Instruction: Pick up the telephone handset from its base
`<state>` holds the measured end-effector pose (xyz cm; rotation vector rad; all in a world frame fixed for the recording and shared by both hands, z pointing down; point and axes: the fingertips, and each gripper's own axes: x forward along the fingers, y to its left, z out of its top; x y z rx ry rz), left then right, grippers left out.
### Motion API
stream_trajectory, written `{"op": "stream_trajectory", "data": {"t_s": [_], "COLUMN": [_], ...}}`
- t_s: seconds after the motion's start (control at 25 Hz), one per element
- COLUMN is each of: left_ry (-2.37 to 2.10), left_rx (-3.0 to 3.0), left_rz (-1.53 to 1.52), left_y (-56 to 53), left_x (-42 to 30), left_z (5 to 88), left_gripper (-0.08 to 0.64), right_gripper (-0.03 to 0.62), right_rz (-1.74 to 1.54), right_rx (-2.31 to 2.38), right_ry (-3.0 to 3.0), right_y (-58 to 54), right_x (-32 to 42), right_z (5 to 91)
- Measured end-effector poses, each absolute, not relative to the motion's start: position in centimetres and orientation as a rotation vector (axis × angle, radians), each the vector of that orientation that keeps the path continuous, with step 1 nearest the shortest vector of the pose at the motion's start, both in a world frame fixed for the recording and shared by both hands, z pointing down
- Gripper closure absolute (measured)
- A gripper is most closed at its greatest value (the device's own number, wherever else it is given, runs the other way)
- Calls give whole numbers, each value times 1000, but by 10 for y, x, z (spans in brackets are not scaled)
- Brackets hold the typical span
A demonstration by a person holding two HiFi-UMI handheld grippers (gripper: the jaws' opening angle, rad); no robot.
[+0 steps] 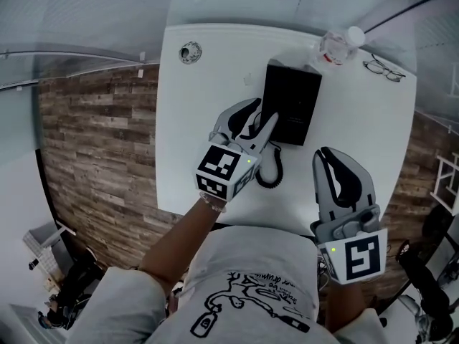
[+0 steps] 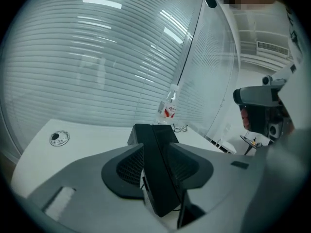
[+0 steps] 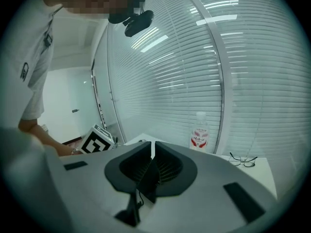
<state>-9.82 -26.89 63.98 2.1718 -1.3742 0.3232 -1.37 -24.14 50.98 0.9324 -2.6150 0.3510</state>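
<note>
The black telephone base (image 1: 294, 106) lies on the white table (image 1: 208, 84), and its coiled cord (image 1: 271, 172) runs off the near corner. My left gripper (image 1: 262, 113) reaches over the phone's left edge and hides most of the handset in the head view. In the left gripper view the black handset (image 2: 158, 178) lies lengthwise between the jaws of the left gripper (image 2: 156, 147), which stand apart around it. I cannot tell whether the pads touch it. My right gripper (image 1: 327, 155) hovers near the table's front right with its jaws together and empty; the right gripper view shows the same (image 3: 153, 147).
A clear water bottle (image 1: 343, 45) with a red label stands at the far edge behind the phone, with a pair of glasses (image 1: 384, 70) to its right. A round cable grommet (image 1: 190, 51) sits at the far left corner. Glass walls with blinds enclose the table.
</note>
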Motion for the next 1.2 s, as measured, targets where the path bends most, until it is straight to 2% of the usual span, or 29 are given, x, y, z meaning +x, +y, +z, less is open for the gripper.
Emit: {"op": "stream_trajectory", "data": {"t_s": [0.24,0.52,0.8,1.12,1.2], "left_ry": [-1330,-1233,-1296,-1323,-1335], "left_rx": [2120,2094,1993,1958,1961], "left_rz": [306,236,198,164,147], "left_y": [-280,-288,-285,-277,-274], "left_x": [-98,-90,-96,-97,-98], "left_z": [670,689,683,668,661], "left_gripper": [378,376,439,457,482], "right_gripper": [571,571,571,571,571], "right_rz": [414,465,479,468,462], "right_rx": [899,881,887,921,929], "right_ry": [-2575,-2554,-2554,-2562,-2565], "right_y": [-246,-251,-253,-249,-248], "right_x": [-19,-25,-23,-10,-7], "right_z": [533,548,549,540,535]}}
